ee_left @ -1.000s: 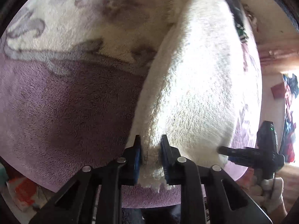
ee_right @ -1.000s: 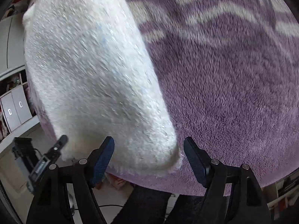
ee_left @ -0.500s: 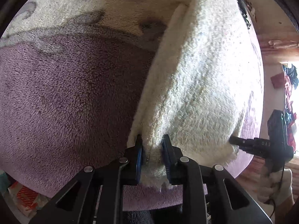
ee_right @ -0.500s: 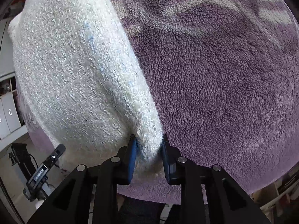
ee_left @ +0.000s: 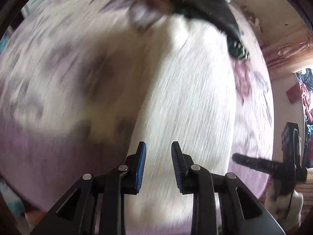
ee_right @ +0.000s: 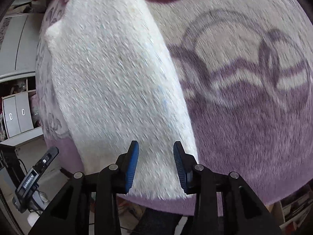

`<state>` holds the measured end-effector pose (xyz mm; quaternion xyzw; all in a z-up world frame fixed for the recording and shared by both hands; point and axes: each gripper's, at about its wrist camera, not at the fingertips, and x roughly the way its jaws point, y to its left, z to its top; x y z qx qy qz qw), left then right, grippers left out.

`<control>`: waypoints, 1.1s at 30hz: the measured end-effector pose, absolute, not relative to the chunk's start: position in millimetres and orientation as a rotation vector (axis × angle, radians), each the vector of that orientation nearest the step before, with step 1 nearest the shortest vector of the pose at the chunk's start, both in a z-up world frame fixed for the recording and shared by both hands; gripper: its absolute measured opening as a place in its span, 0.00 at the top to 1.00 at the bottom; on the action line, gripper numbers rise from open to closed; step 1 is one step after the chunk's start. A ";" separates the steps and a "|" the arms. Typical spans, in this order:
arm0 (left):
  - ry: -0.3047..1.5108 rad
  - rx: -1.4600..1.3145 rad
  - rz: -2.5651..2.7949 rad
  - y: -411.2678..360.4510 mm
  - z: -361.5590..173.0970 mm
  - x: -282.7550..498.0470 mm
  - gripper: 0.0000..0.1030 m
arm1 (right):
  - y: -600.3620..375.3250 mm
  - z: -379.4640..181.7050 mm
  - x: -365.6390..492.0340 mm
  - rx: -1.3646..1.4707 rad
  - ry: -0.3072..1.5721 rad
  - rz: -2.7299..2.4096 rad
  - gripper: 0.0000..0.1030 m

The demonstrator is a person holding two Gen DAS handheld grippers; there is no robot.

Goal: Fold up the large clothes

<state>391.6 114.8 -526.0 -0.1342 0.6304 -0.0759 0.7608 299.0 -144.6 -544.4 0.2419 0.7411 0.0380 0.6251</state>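
A fluffy white garment [ee_left: 187,101] lies folded in a long strip on a purple and cream patterned blanket [ee_left: 49,152]. It also shows in the right wrist view [ee_right: 117,82]. My left gripper [ee_left: 158,152] hovers over the garment's near end with its jaws open and nothing between them. My right gripper [ee_right: 156,152] is open too, above the garment's near right corner. Each gripper shows at the edge of the other's view: the right gripper [ee_left: 273,164] and the left gripper [ee_right: 37,172]. Both views are motion-blurred.
A black and green item [ee_left: 211,11] lies on the blanket beyond the garment's far end. The blanket [ee_right: 254,127] covers a raised bed-like surface. White cabinets with drawers [ee_right: 17,115] stand at the left. Floor clutter shows below the blanket's near edge.
Both grippers were shut on the garment's near edge half a second ago. Now both have let go, opened and pulled up and back. The garment lies flat on the blanket.
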 end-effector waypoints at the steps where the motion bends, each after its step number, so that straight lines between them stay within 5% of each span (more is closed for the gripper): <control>1: 1.354 -0.289 -0.188 113.1 -528.4 407.6 0.76 | -138.5 -540.0 317.0 0.528 1.666 0.092 0.68; 3: 1.352 -0.268 -0.216 106.7 -544.3 442.9 0.77 | -122.6 -537.0 361.8 0.495 1.609 0.114 0.81; 10: 1.450 -0.247 -0.235 100.7 -613.9 512.2 0.75 | -65.0 -584.1 475.1 0.386 1.636 0.129 0.86; 20: 1.440 -0.268 -0.241 95.1 -587.1 520.8 0.76 | -44.8 -609.0 506.1 0.370 1.745 0.107 0.90; 22: 1.413 -0.279 -0.277 103.5 -557.1 497.0 0.75 | -63.8 -588.5 506.7 0.389 1.744 0.193 0.87; 23: 1.400 -0.283 -0.286 109.1 -545.4 483.2 0.66 | -69.1 -577.1 499.5 0.402 1.741 0.224 0.85; 25: 1.390 -0.300 -0.287 126.4 -530.3 449.3 0.42 | -83.0 -554.8 475.6 0.453 1.724 0.279 0.58; 27: 1.427 -0.324 -0.261 143.8 -531.7 414.4 0.36 | -98.2 -538.7 439.9 0.486 1.717 0.303 0.33; 33: 1.637 -0.385 -0.155 174.1 -588.6 325.7 0.36 | -137.0 -561.6 319.3 0.622 1.844 0.166 0.30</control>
